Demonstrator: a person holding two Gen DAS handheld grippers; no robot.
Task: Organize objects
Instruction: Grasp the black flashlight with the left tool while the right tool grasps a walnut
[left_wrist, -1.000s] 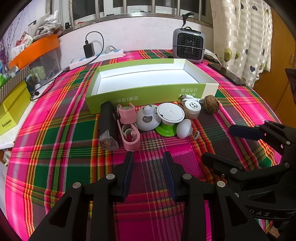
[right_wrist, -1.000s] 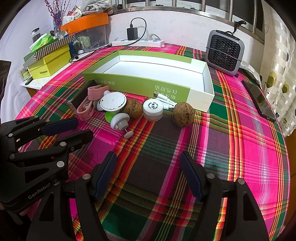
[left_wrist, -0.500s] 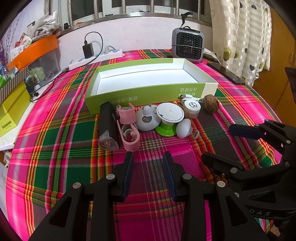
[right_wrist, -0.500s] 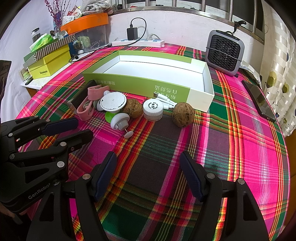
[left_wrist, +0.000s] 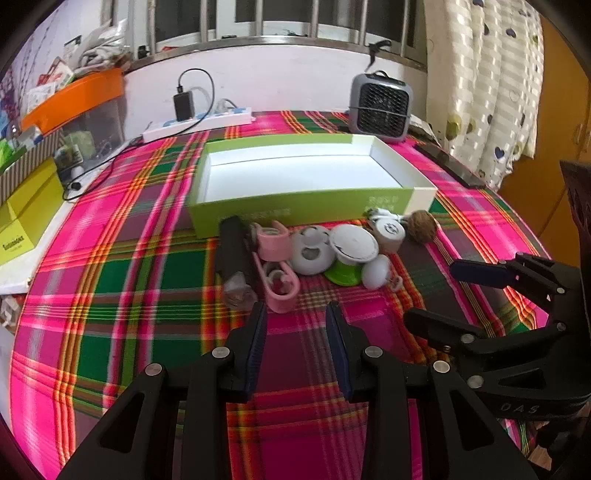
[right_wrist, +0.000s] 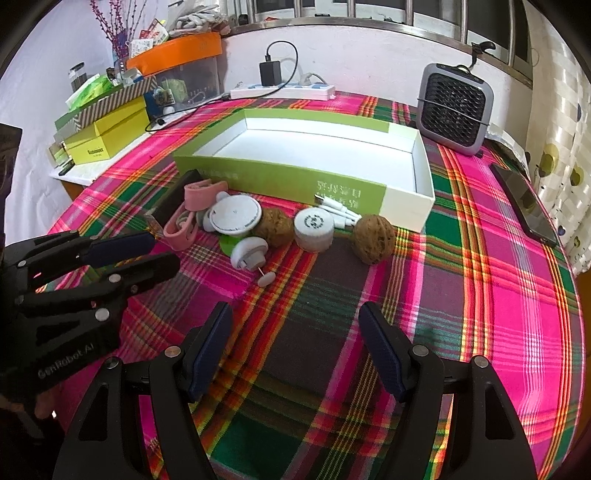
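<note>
An empty green and white box (left_wrist: 306, 173) (right_wrist: 317, 147) lies open on the plaid cloth. In front of it sits a row of small items: a black bar (left_wrist: 232, 247), pink clips (left_wrist: 275, 266) (right_wrist: 184, 218), a white disc on a green base (left_wrist: 352, 243) (right_wrist: 236, 214), a white cap (right_wrist: 314, 225) and two walnuts (right_wrist: 373, 238) (right_wrist: 275, 227). My left gripper (left_wrist: 295, 314) is open and empty, just short of the pink clips. My right gripper (right_wrist: 295, 314) is open wide and empty, short of the walnut.
A grey fan (right_wrist: 456, 109) stands behind the box. A power strip with a charger (right_wrist: 282, 90) lies by the wall. A dark phone (right_wrist: 524, 203) lies at the right edge. Yellow and orange boxes (right_wrist: 107, 133) are stacked at the left.
The left wrist view has shifted slightly toward the items. The right gripper has not moved.
</note>
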